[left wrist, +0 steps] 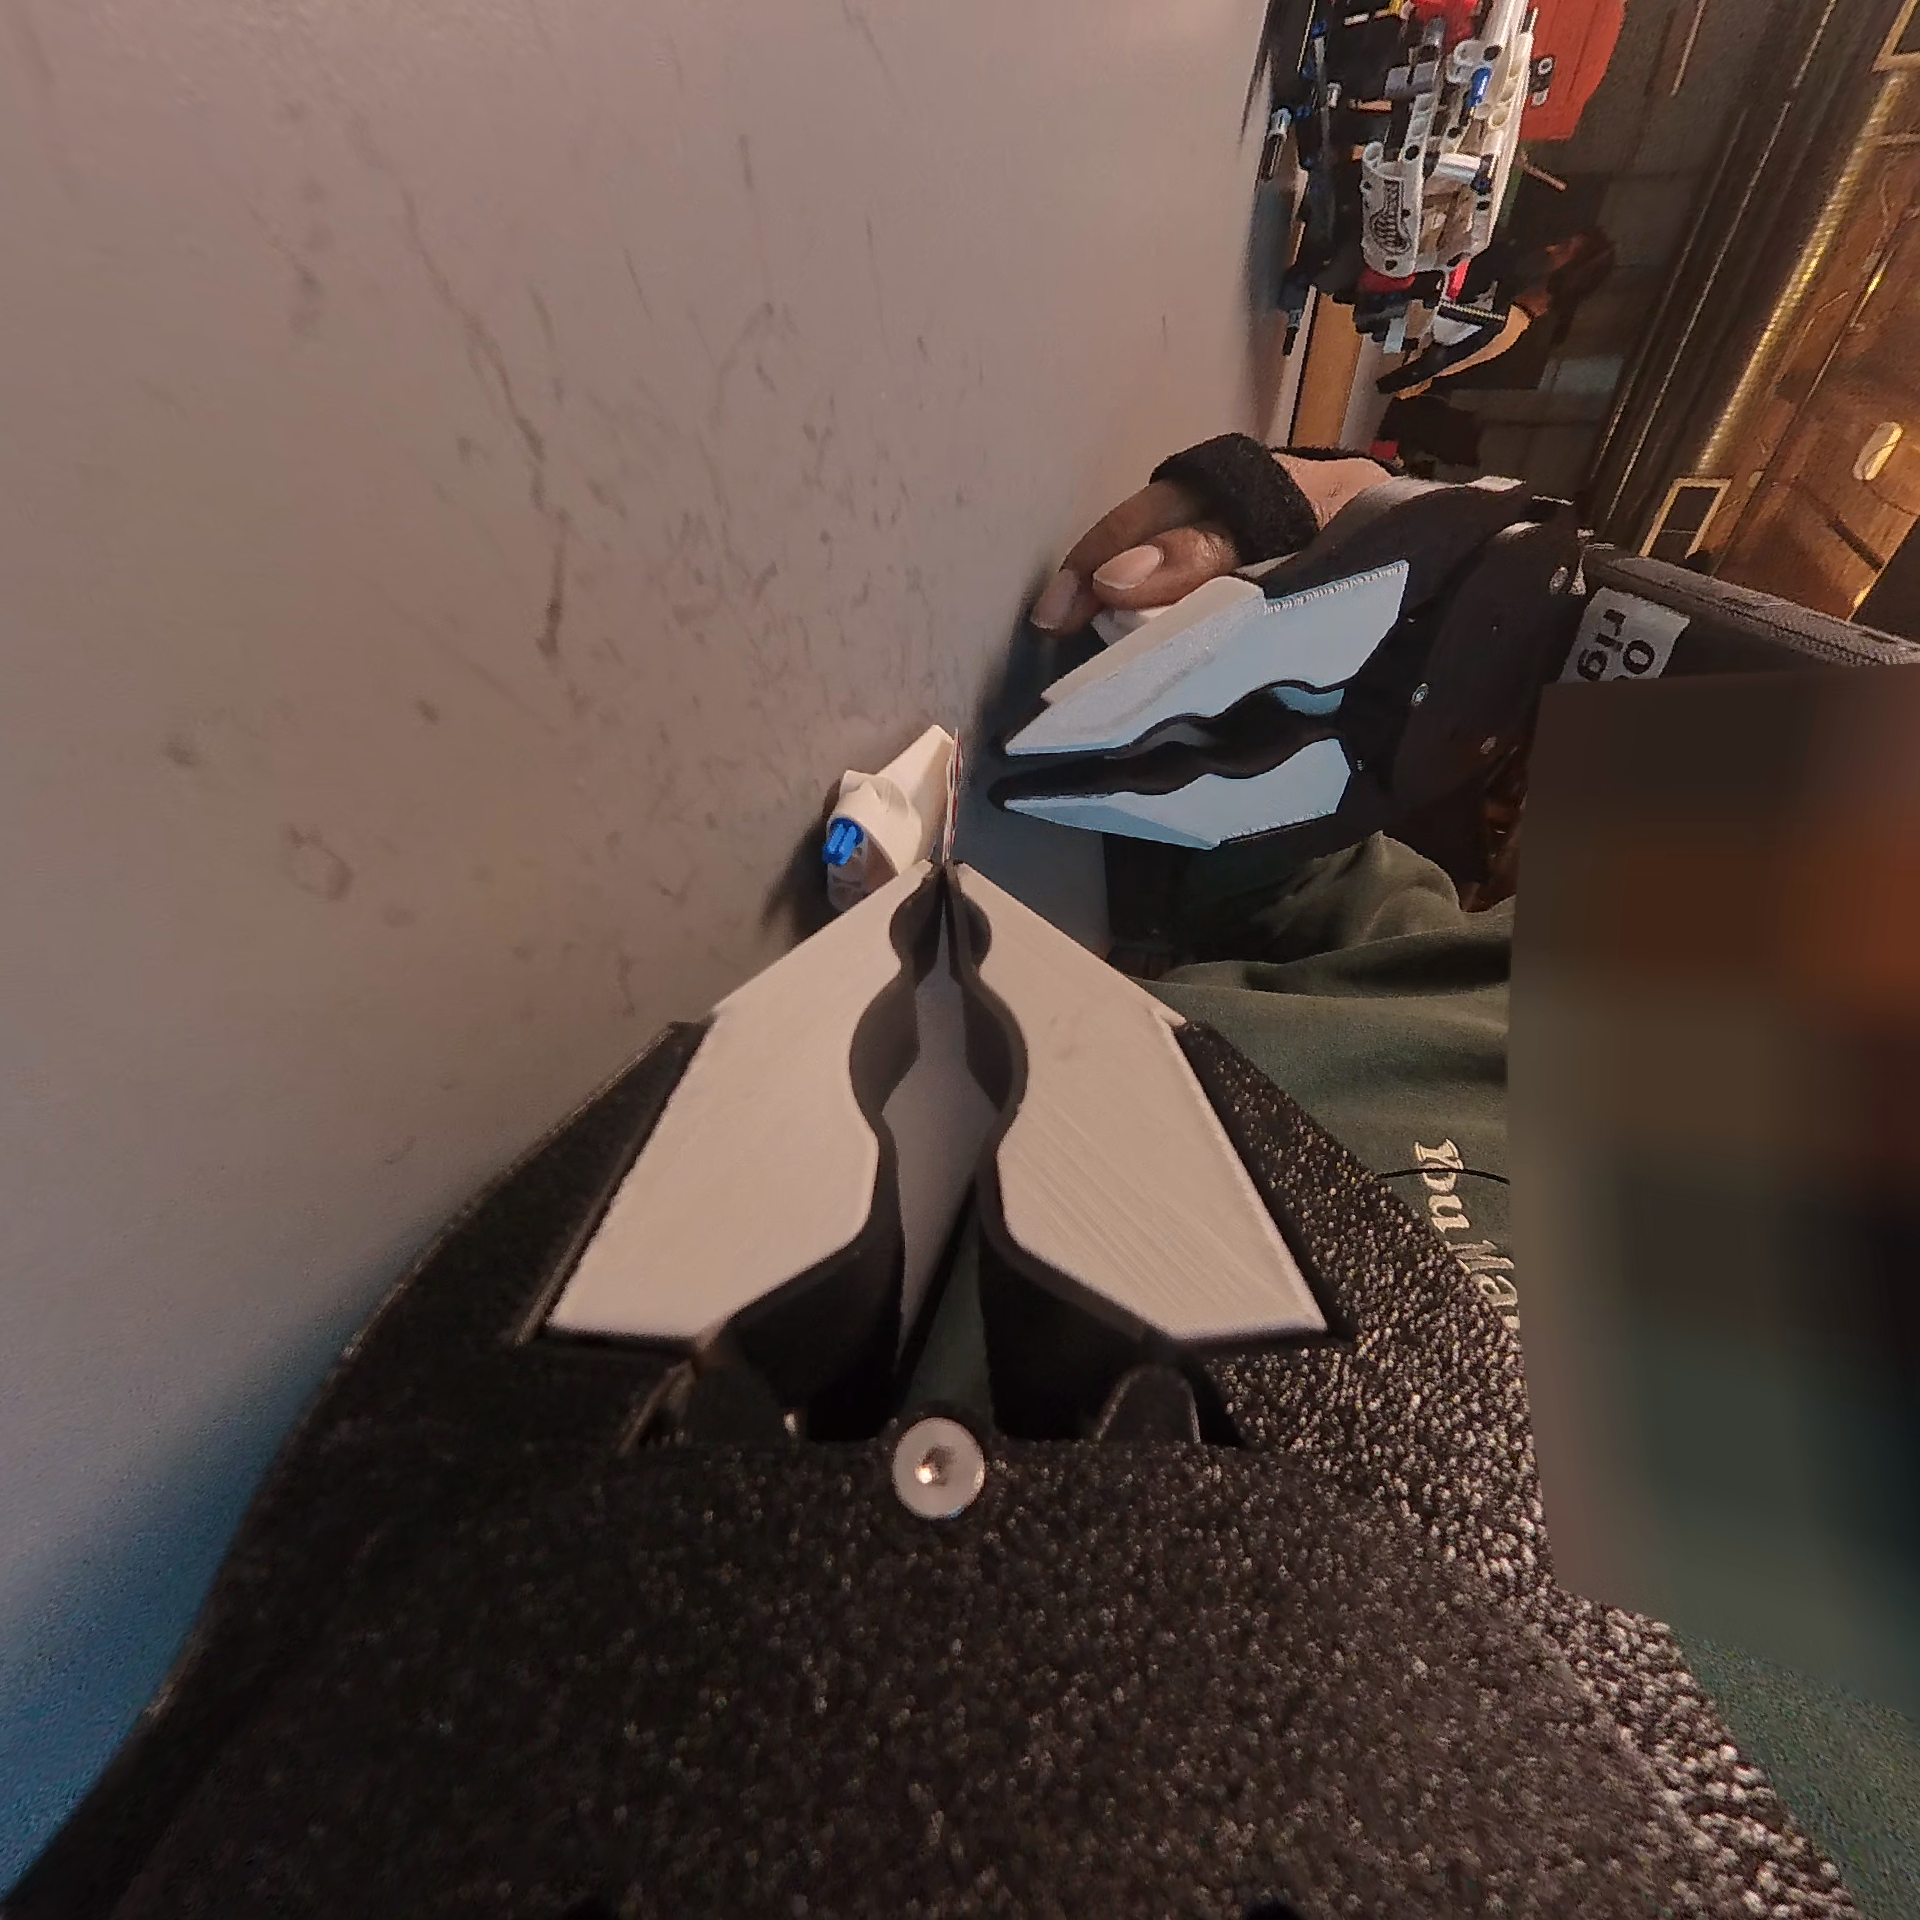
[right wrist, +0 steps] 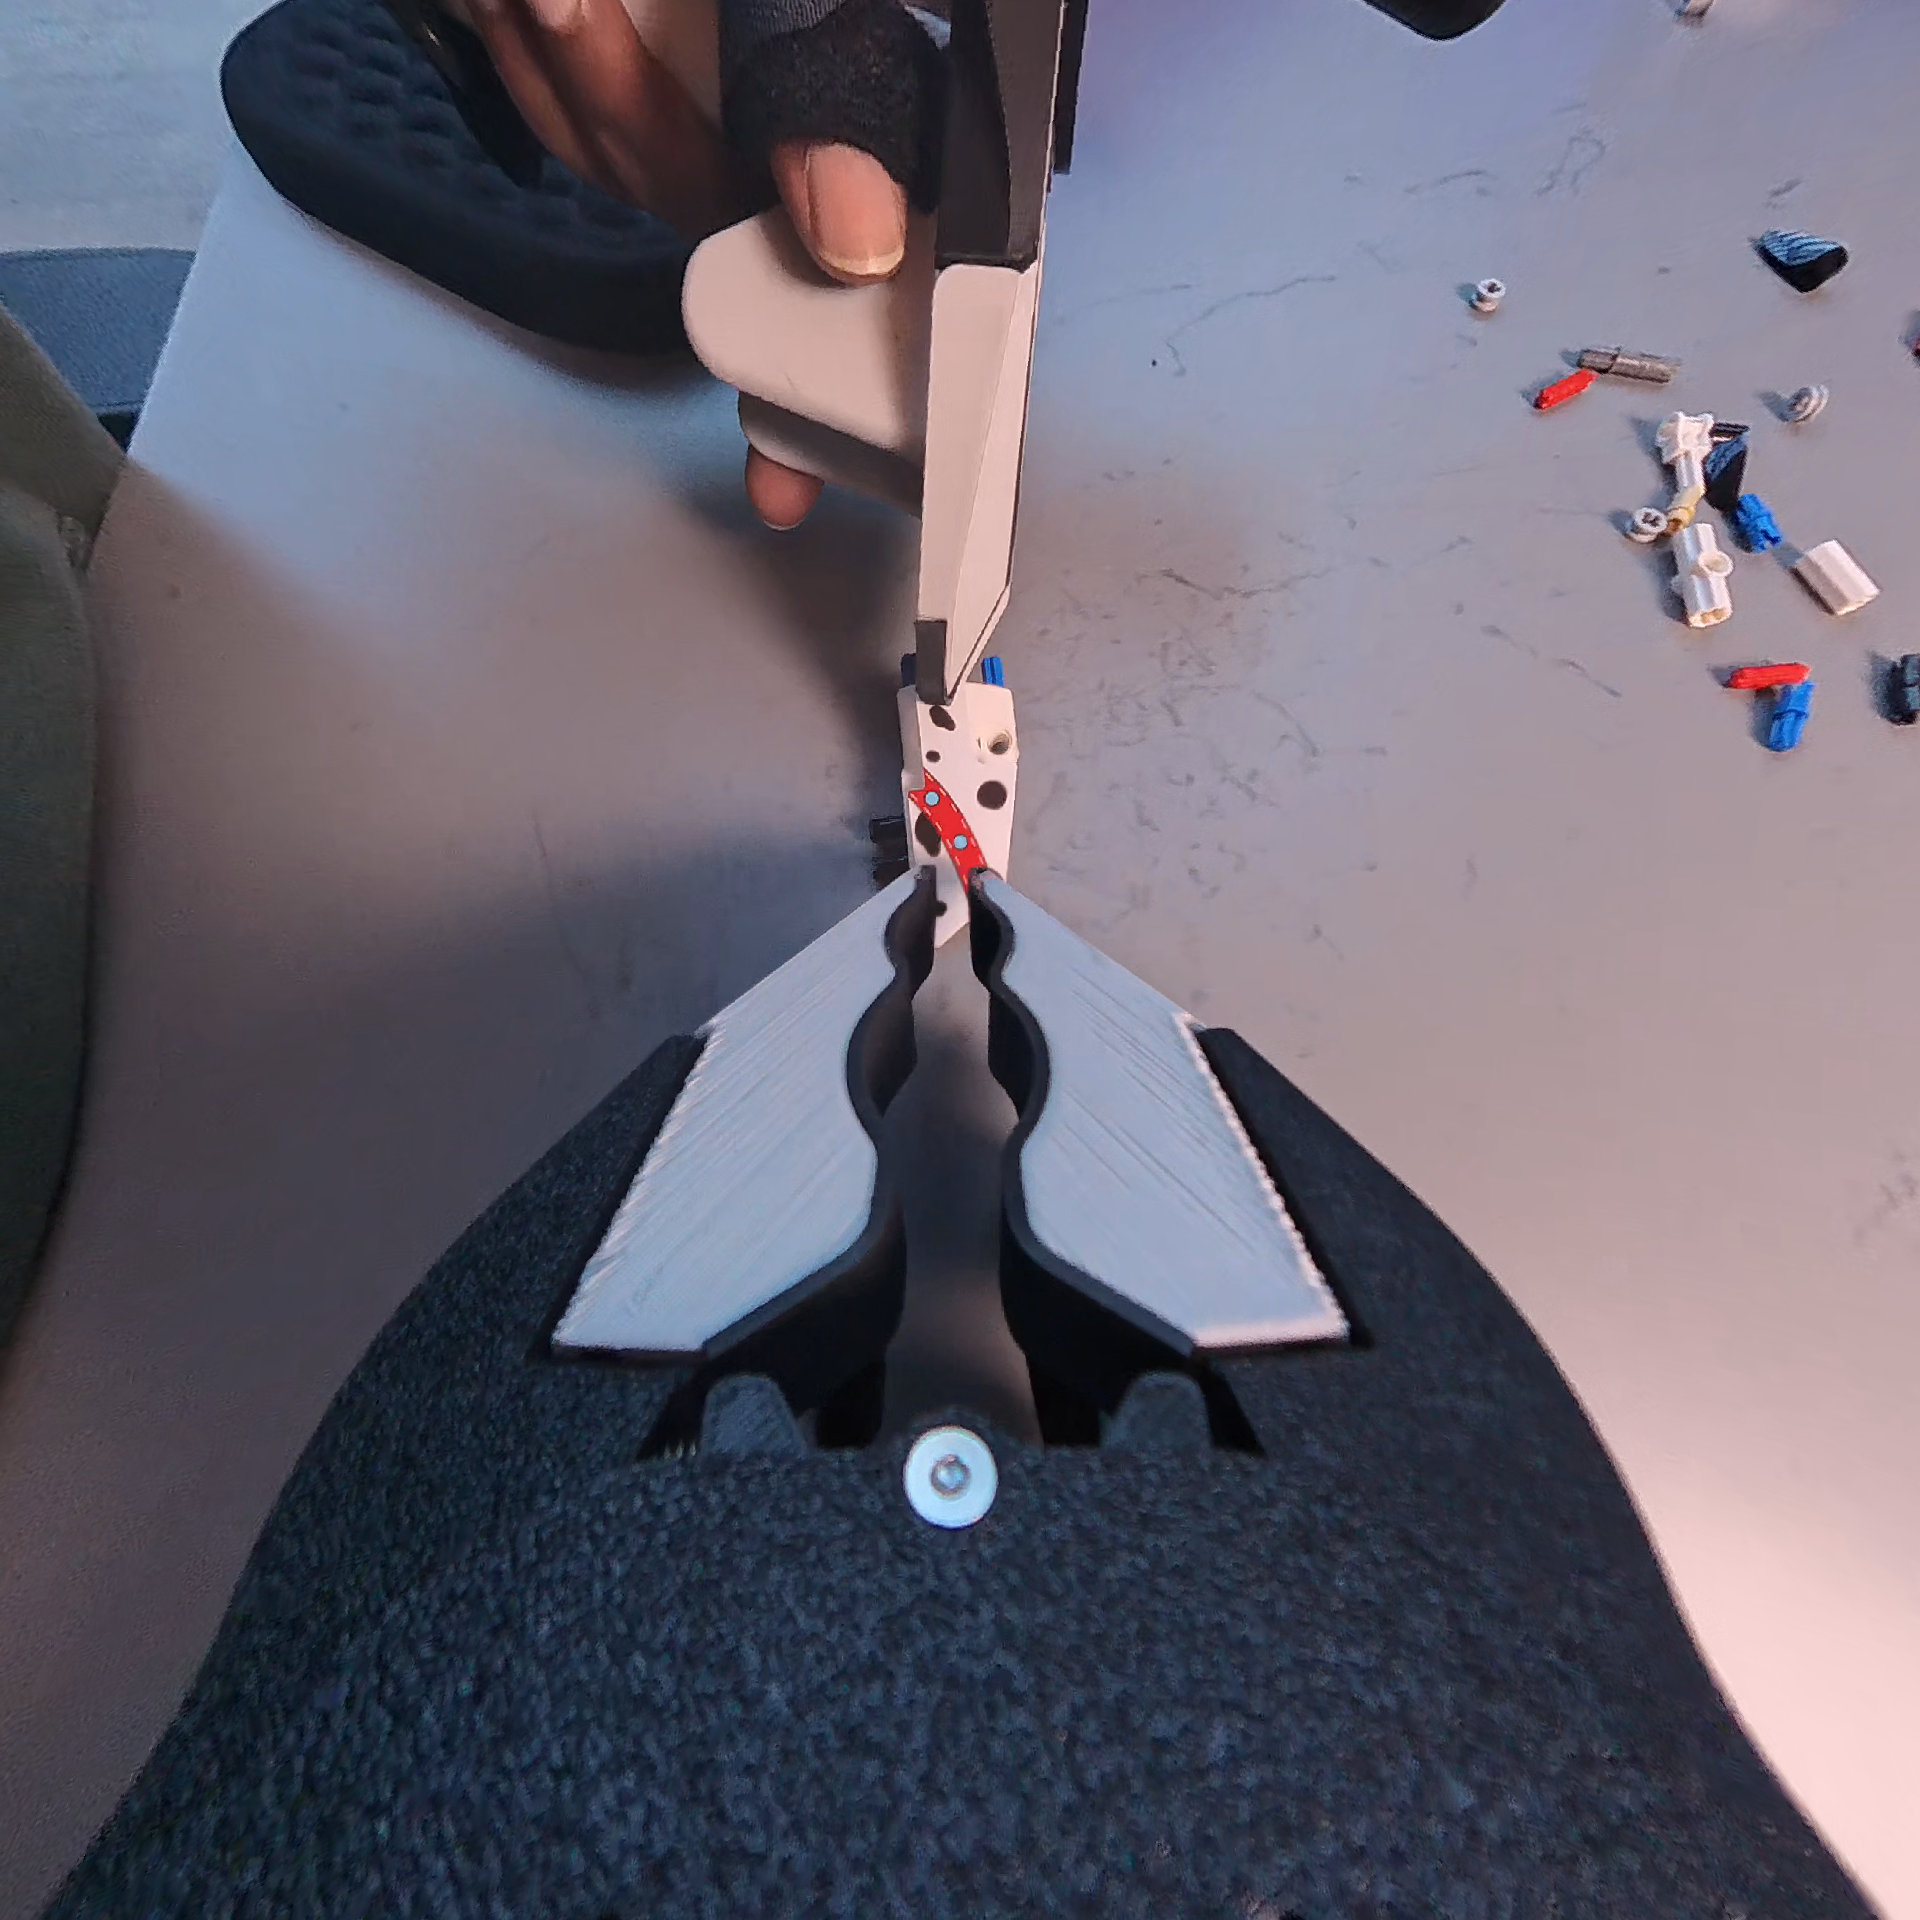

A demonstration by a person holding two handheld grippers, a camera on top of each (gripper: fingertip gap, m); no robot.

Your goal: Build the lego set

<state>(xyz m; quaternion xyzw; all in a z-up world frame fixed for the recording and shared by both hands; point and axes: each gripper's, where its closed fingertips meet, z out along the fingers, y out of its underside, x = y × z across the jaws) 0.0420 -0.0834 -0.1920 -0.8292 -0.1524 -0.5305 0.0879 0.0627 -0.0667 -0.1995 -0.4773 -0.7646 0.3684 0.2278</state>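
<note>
Both grippers are on the same little piece here. It's a small white lego panel with black spots and a curved red stripe dotted light blue (right wrist: 961, 790), held just over the scuffed pale grey tabletop (right wrist: 1351, 935).

In the right wrist view, the right gripper (right wrist: 954, 883) has its white fingers with black inner pads (right wrist: 790, 1122) nearly closed, tips pinching the near end of the panel. The left gripper (right wrist: 951, 665) comes in from the far side and clamps the opposite end, next to a blue pin (right wrist: 994, 668) sticking out there. A bare thumb in a black fingerless glove (right wrist: 842, 218) presses on that gripper's white trigger. A couple of black pins (right wrist: 883, 831) poke out of the panel's left side.

The left wrist view is tilted sideways, so the table looks like a wall. The left gripper (left wrist: 948, 878) is closed down to a sliver on the panel's thin edge (left wrist: 951, 800), and the blue pin (left wrist: 840, 844) shows on the panel's far side. The right gripper (left wrist: 1000, 769) also looks almost closed there, tips right by the panel.

Off to the right on the table there's a scatter of loose lego bits (right wrist: 1725, 520): red, blue, white, grey and black connectors. A partly built lego model (left wrist: 1423, 156) sits far back, and a green sweatshirt (left wrist: 1351, 1039) is close by.
</note>
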